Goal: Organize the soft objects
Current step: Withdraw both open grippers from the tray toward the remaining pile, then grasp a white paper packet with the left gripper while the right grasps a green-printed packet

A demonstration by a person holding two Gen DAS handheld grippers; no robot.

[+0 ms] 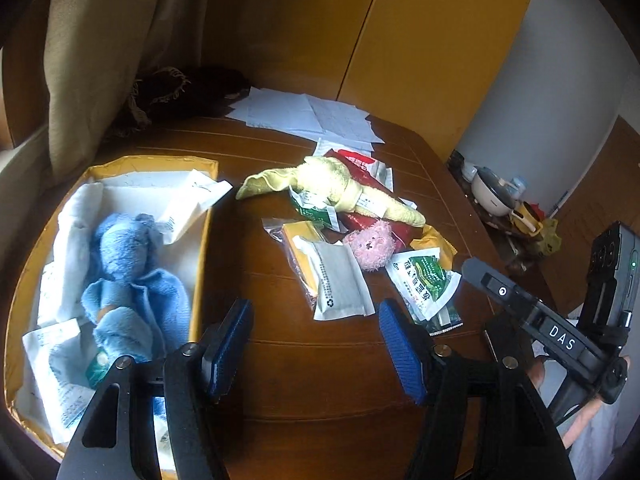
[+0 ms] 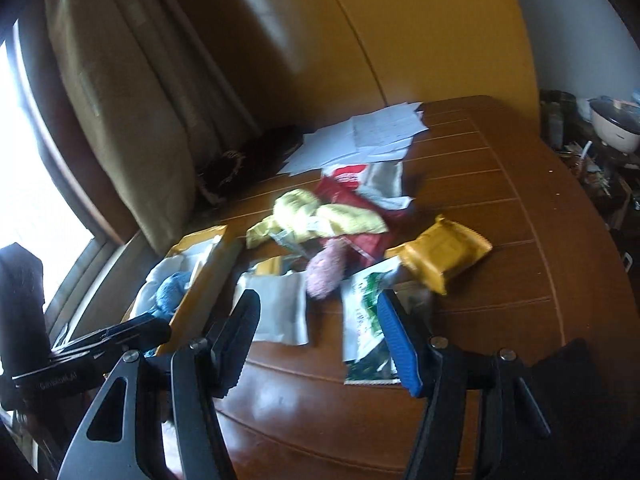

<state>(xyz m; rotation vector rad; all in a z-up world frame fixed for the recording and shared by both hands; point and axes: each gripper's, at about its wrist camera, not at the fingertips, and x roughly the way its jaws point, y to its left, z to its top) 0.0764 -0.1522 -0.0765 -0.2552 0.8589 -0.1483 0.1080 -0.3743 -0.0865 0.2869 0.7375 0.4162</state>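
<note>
Both grippers' jaws spread, empty; pink plush (image 1: 372, 249) ahead of the left gripper (image 1: 316, 348) looks light, squashy; pinch its middle.

Left gripper (image 1: 316, 344), jaws apart, over table (image 1: 320, 380); blue towel (image 1: 132, 276) in yellow box (image 1: 202, 248) at left; pink plush (image 1: 372, 246) among packets, centre.

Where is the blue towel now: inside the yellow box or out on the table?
Inside. The blue towel lies crumpled within the yellow box, on white packets.
</note>
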